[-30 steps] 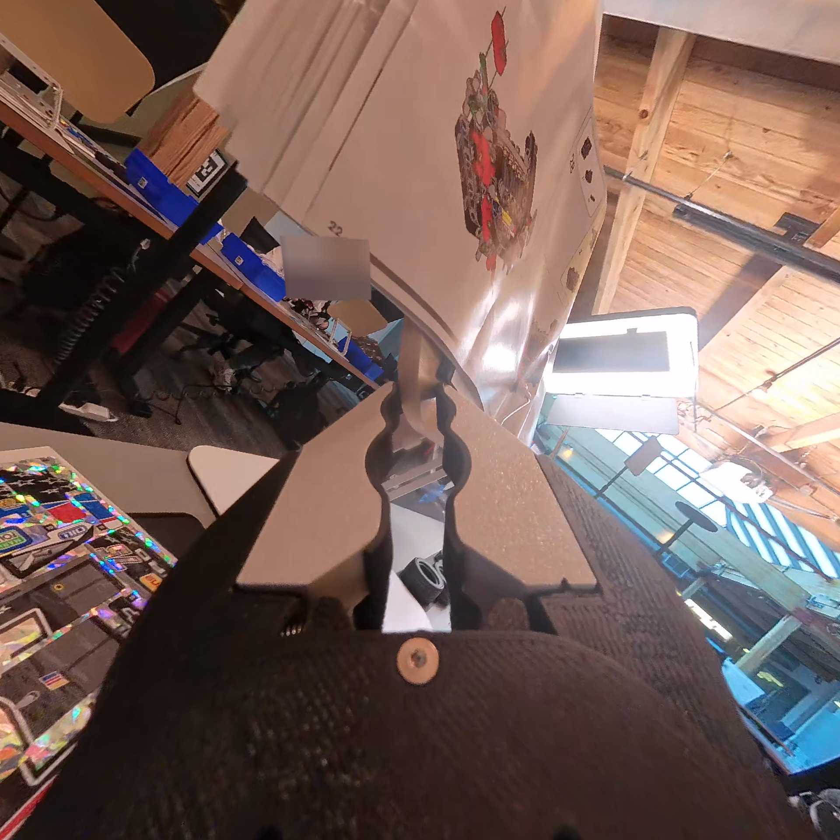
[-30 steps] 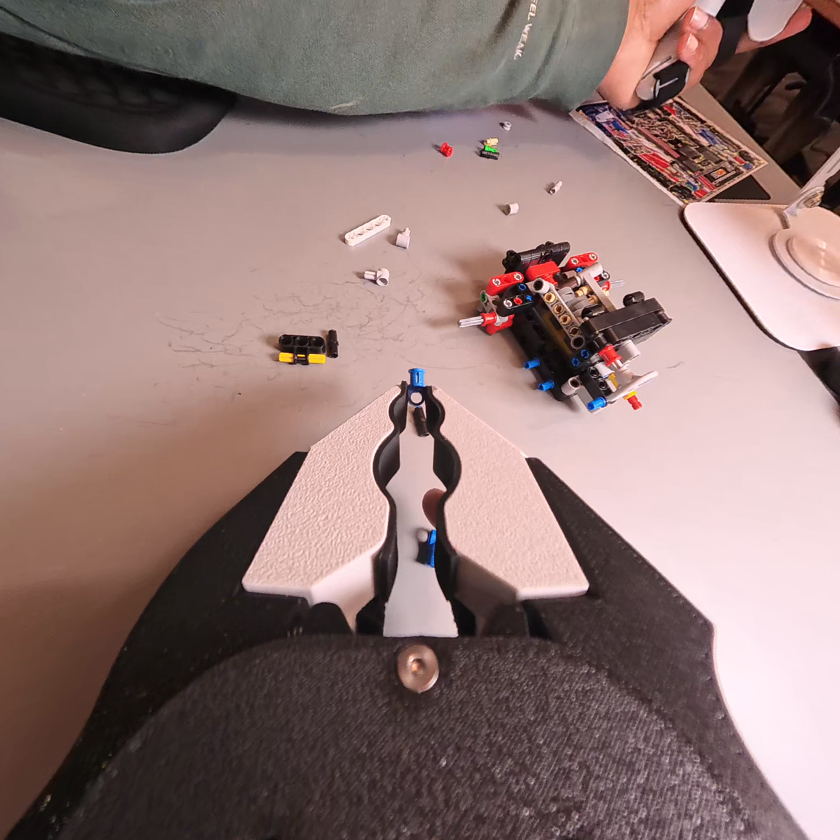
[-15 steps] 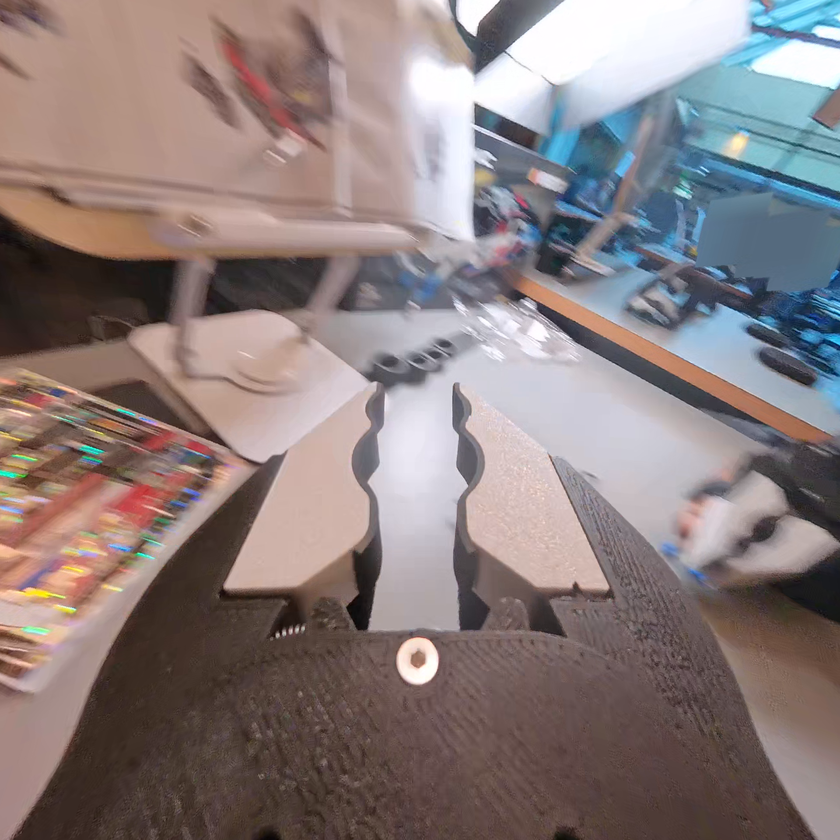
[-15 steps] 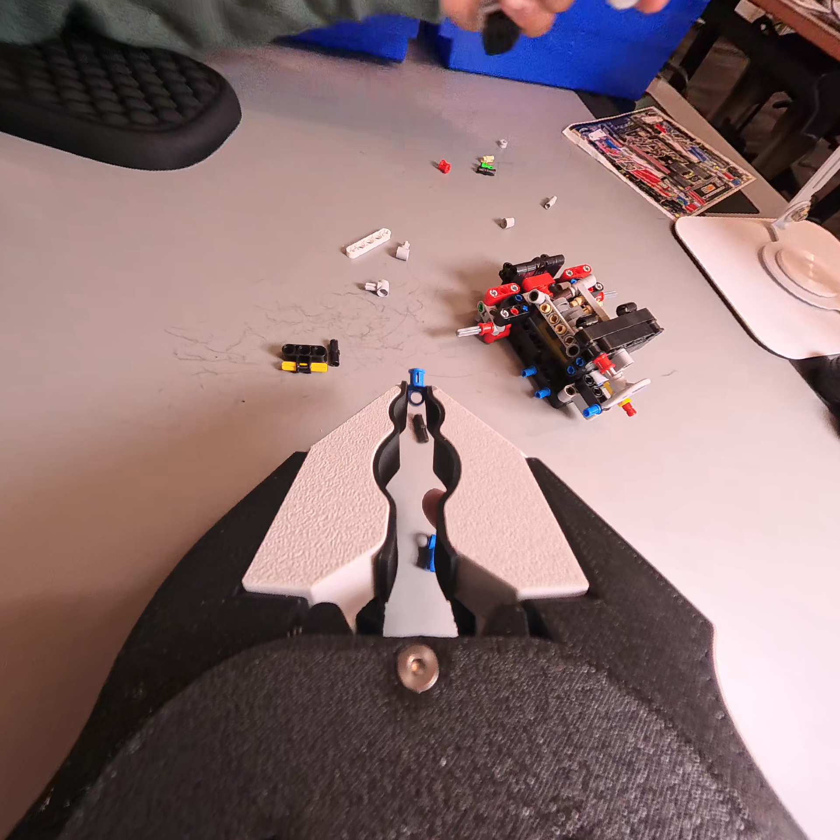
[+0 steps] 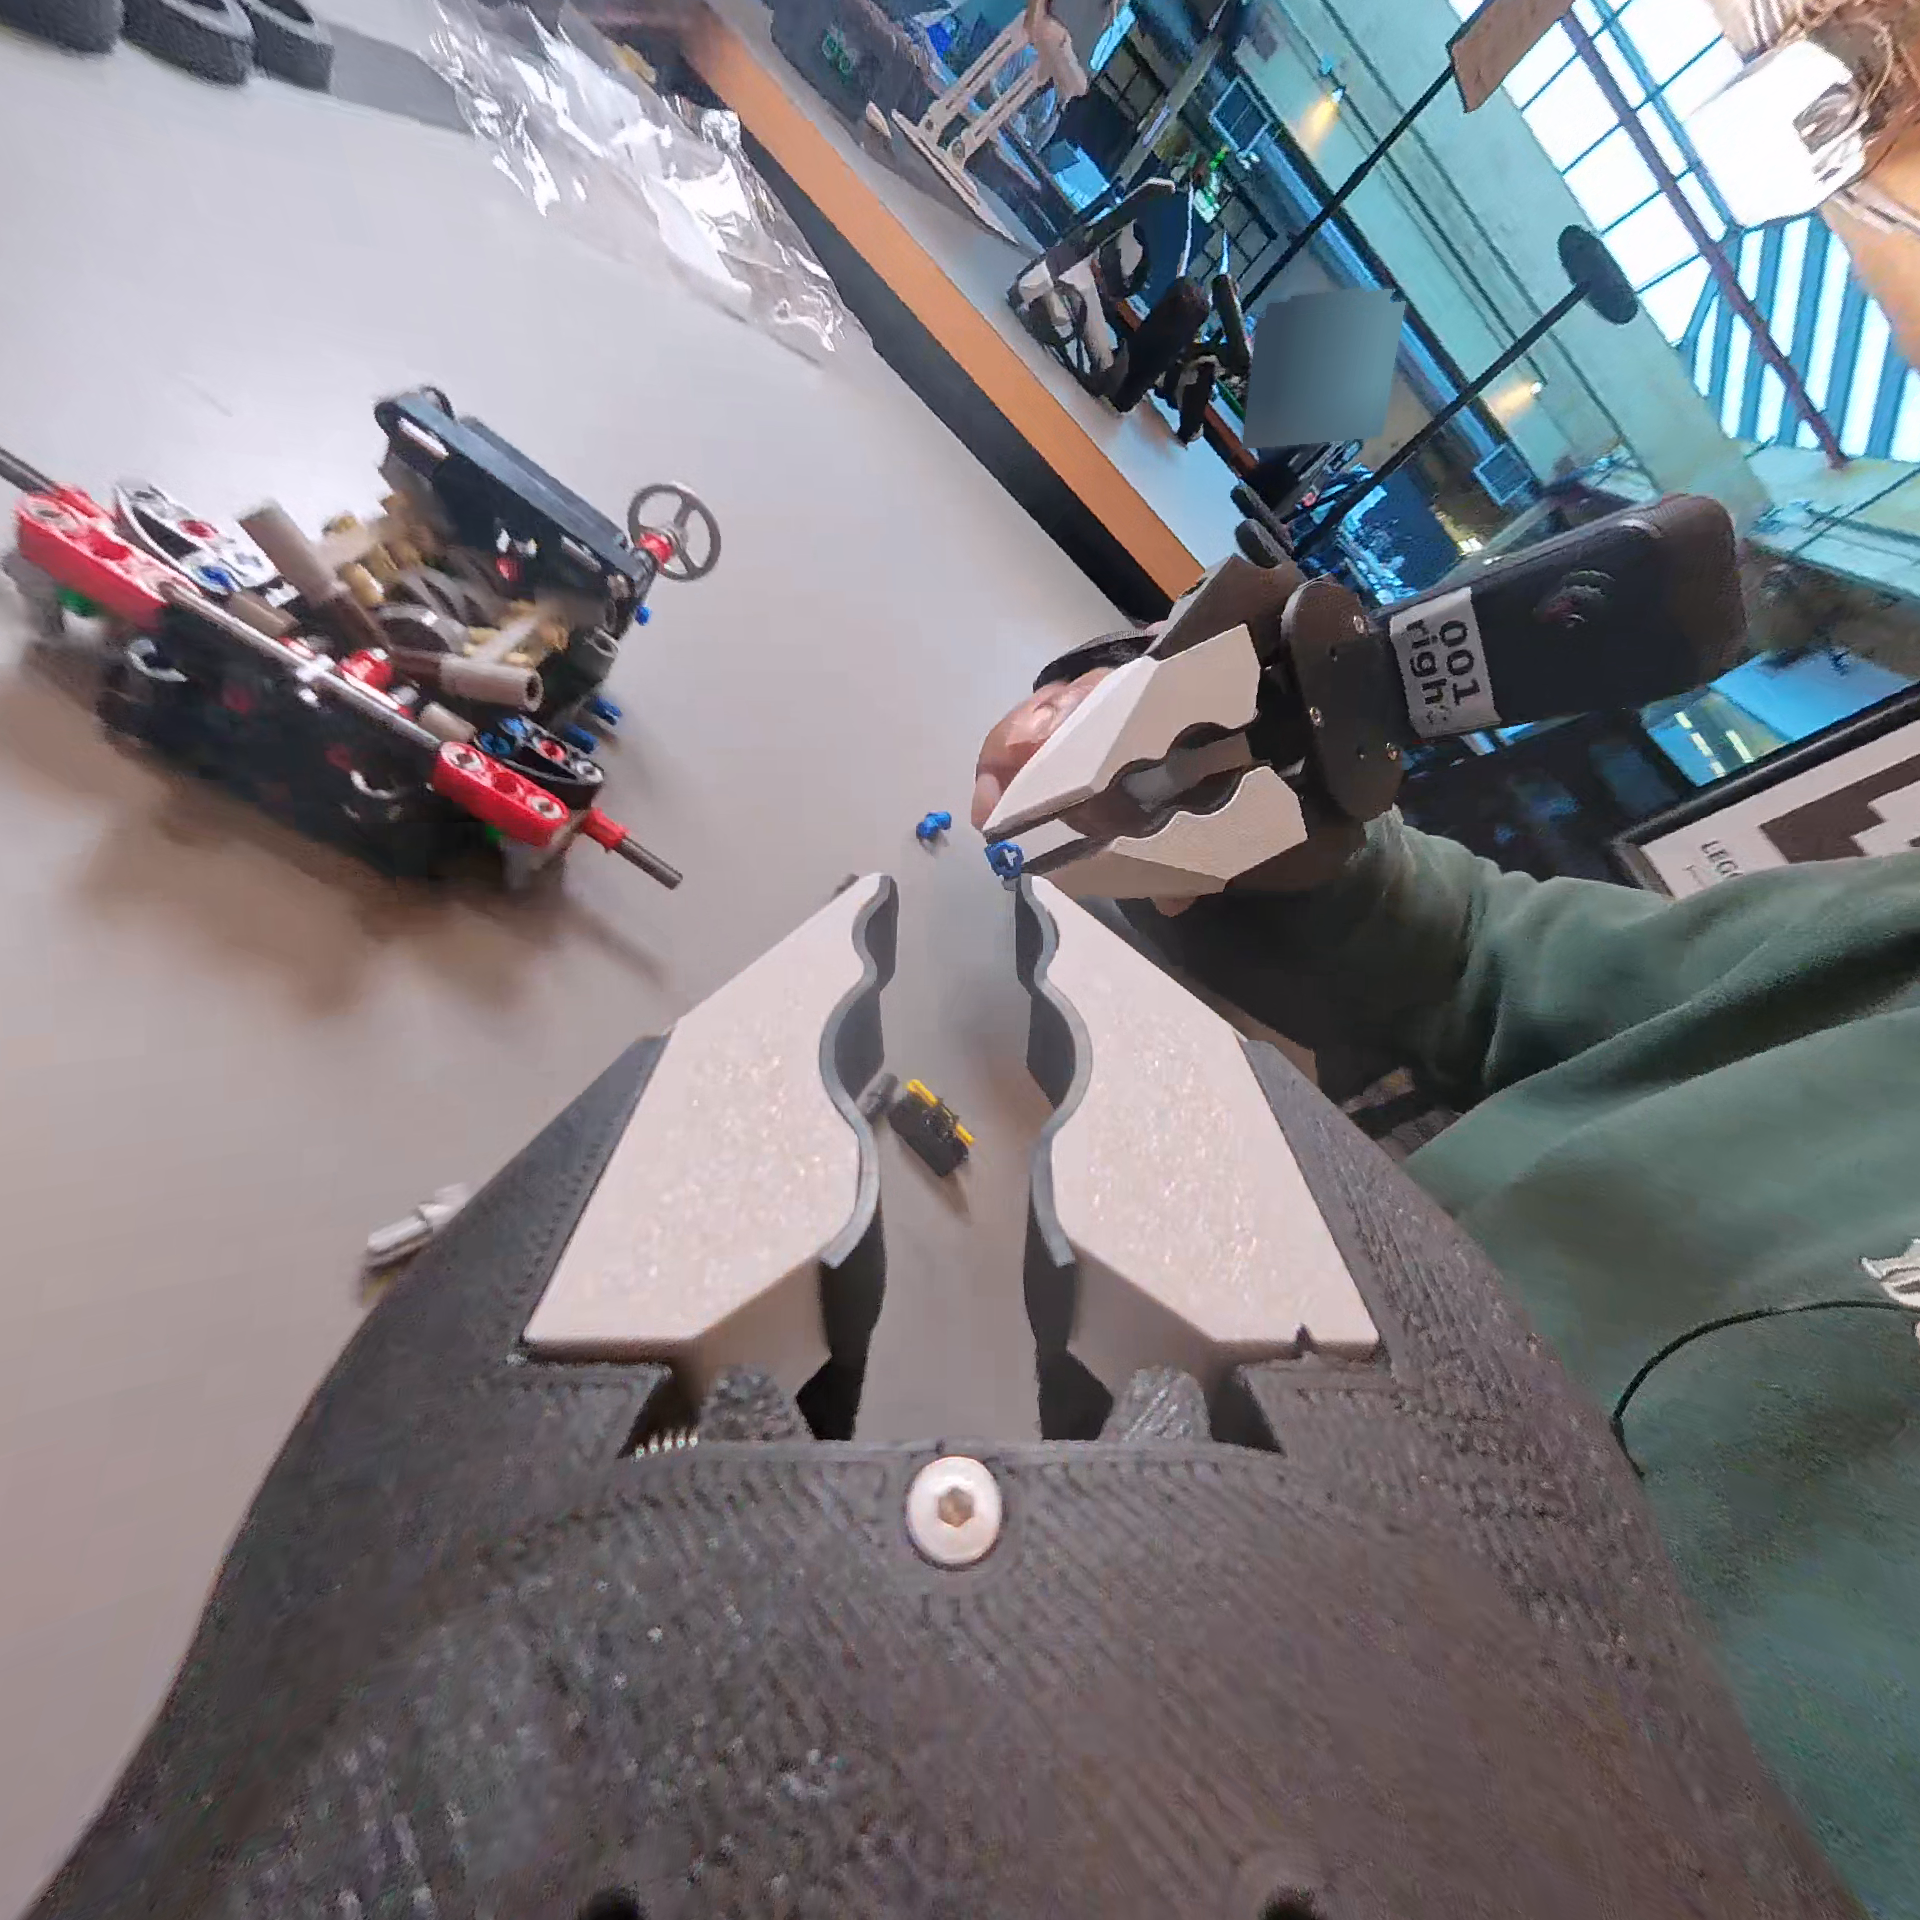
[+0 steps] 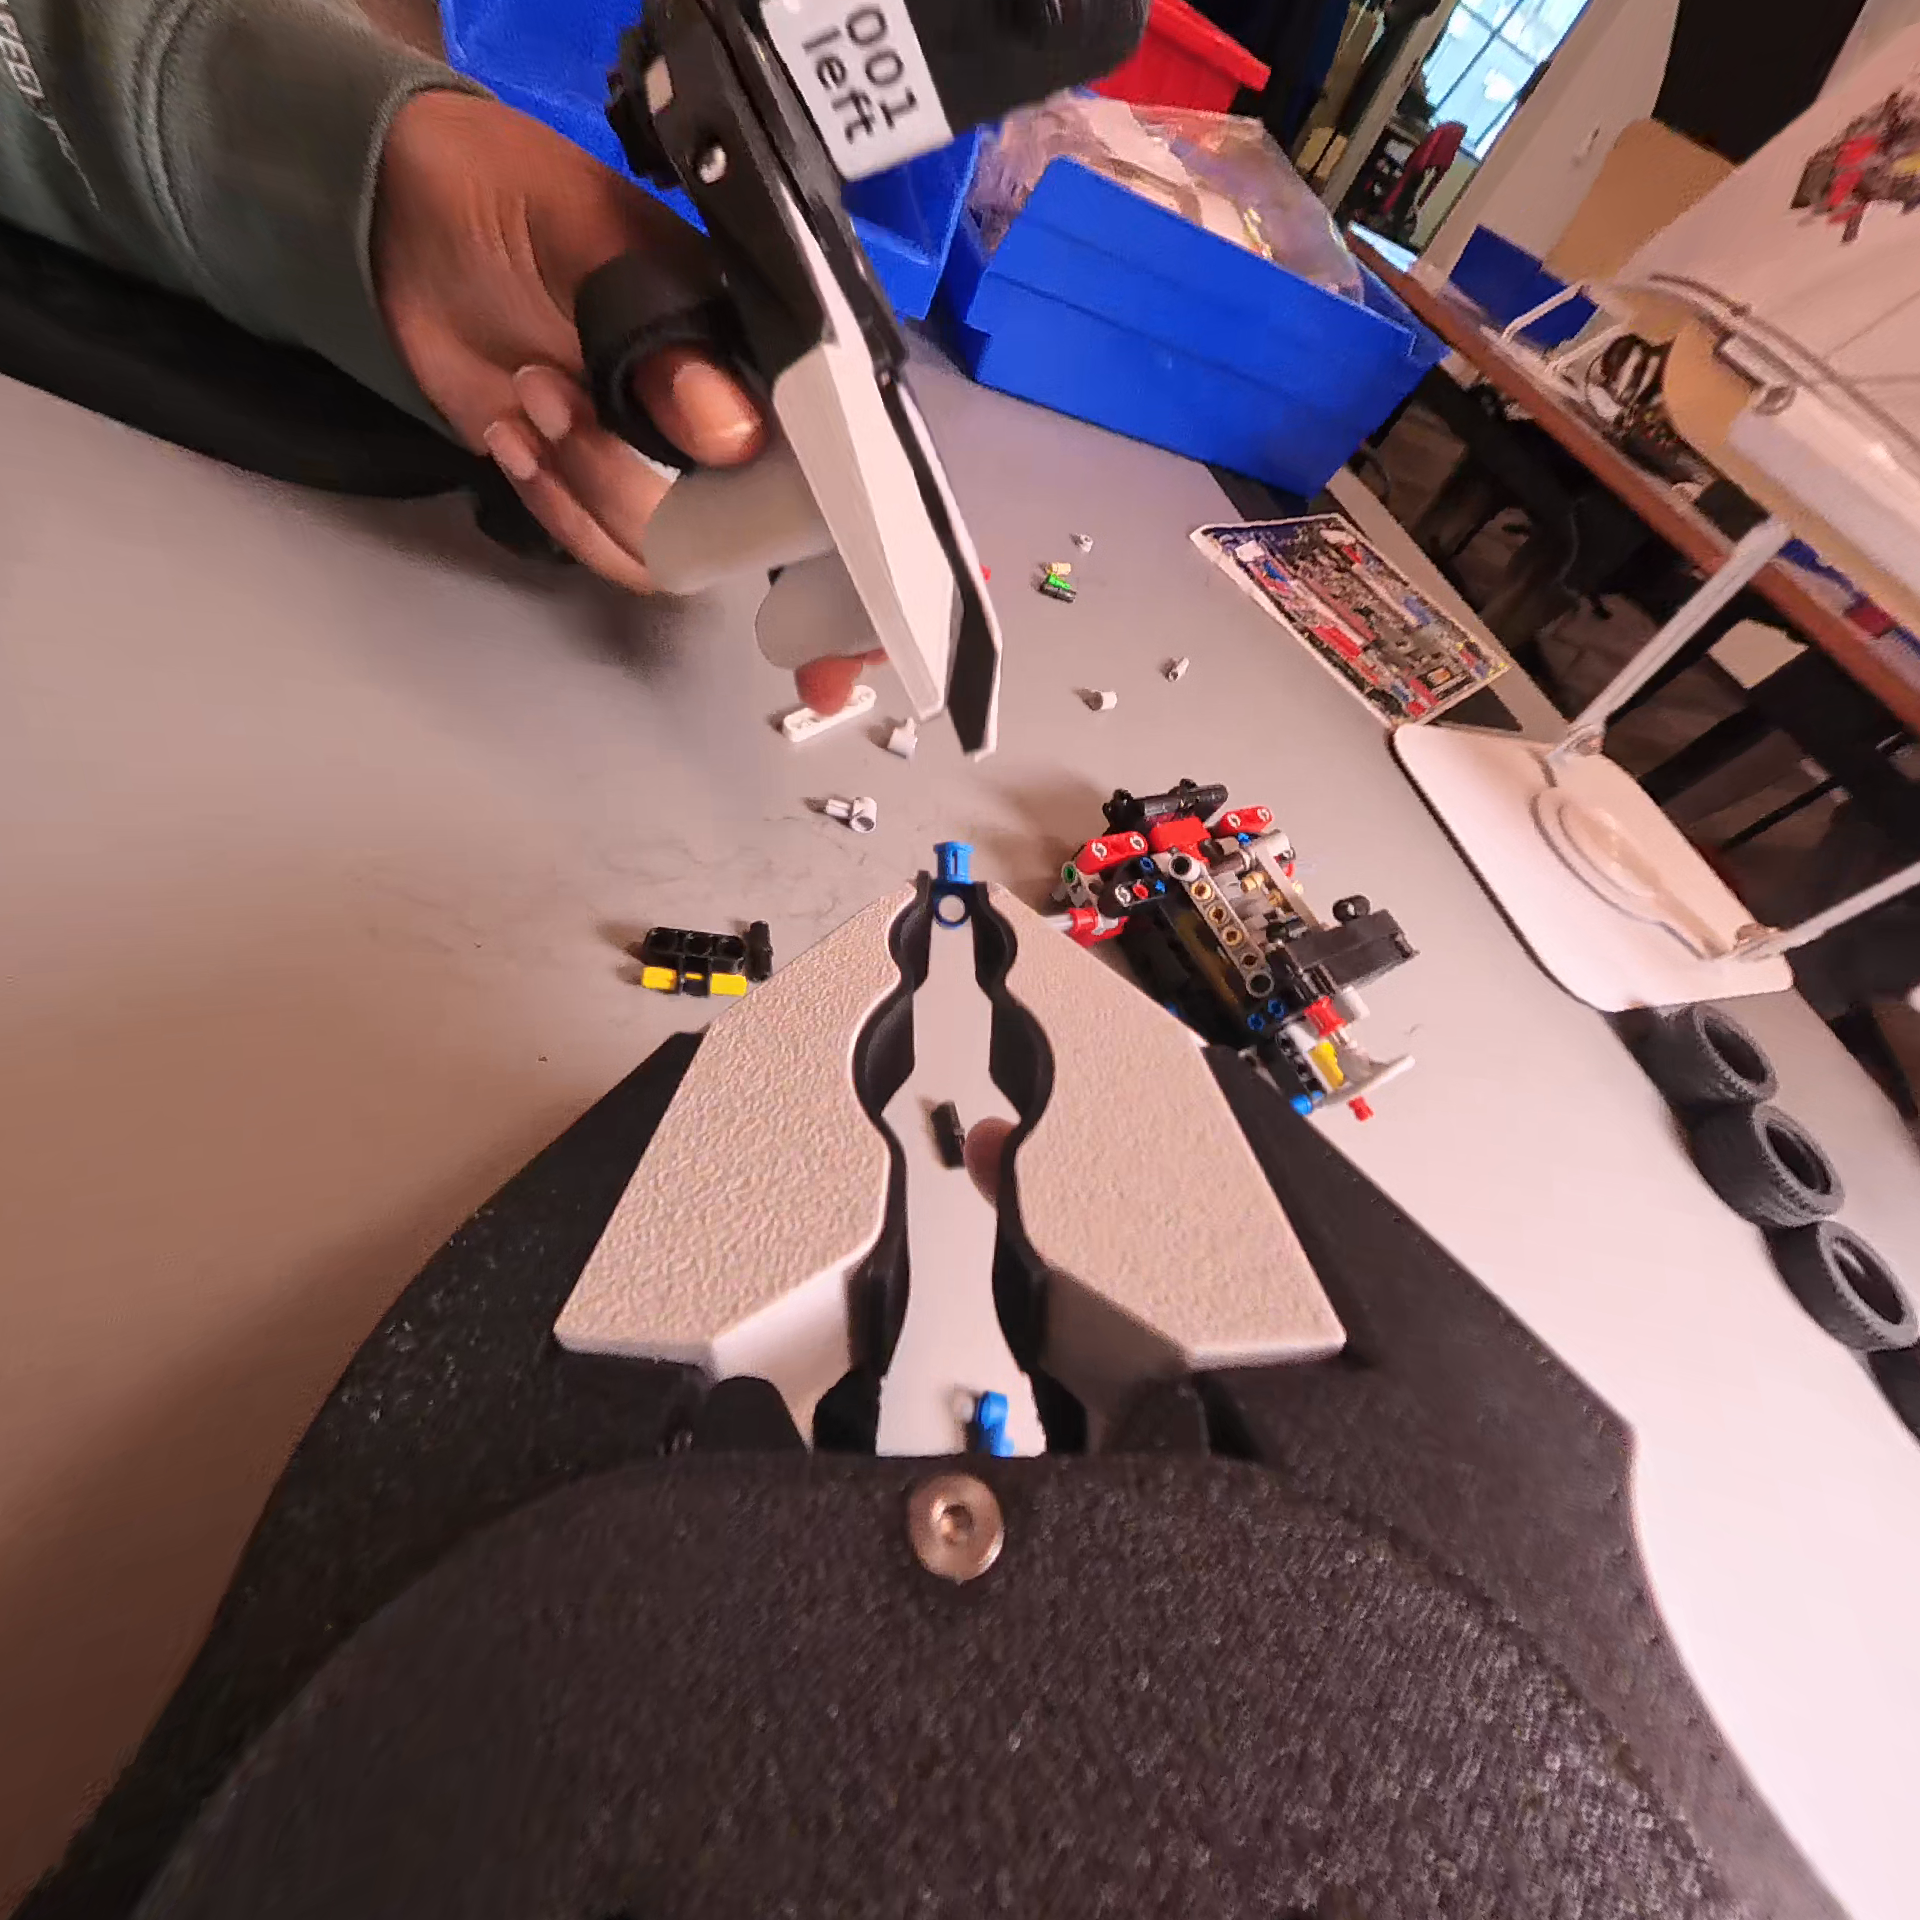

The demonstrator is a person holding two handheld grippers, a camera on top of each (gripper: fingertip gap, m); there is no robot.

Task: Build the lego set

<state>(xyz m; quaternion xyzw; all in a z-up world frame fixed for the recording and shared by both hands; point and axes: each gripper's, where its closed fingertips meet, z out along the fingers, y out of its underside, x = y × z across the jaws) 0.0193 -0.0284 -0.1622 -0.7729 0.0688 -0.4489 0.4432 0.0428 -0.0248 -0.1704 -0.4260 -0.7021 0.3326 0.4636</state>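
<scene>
A grey table (image 5: pixel 260 1091) in a workshop is seen in the left wrist view, where a second ago an instruction sheet and wooden ceiling filled the frame. The left gripper (image 5: pixel 951 894) is held narrowly parted and empty above the table; earlier it was nearly closed. The model (image 5: pixel 343 665) lies to its left, a black-and-yellow piece (image 5: pixel 932 1124) shows between the fingers, and the right gripper (image 5: pixel 1006 847) is seen nearby, clamped on a blue pin (image 5: pixel 1003 857).

In the right wrist view, the table (image 6: pixel 312 831) is unchanged. The right gripper (image 6: pixel 951 894) is closed on the pin (image 6: pixel 951 868) as before. The left gripper (image 6: pixel 961 717) has been brought down above the scattered pieces. The model (image 6: pixel 1226 935) lies just right of the fingertips, with tyres (image 6: pixel 1766 1164) at the right edge.
</scene>
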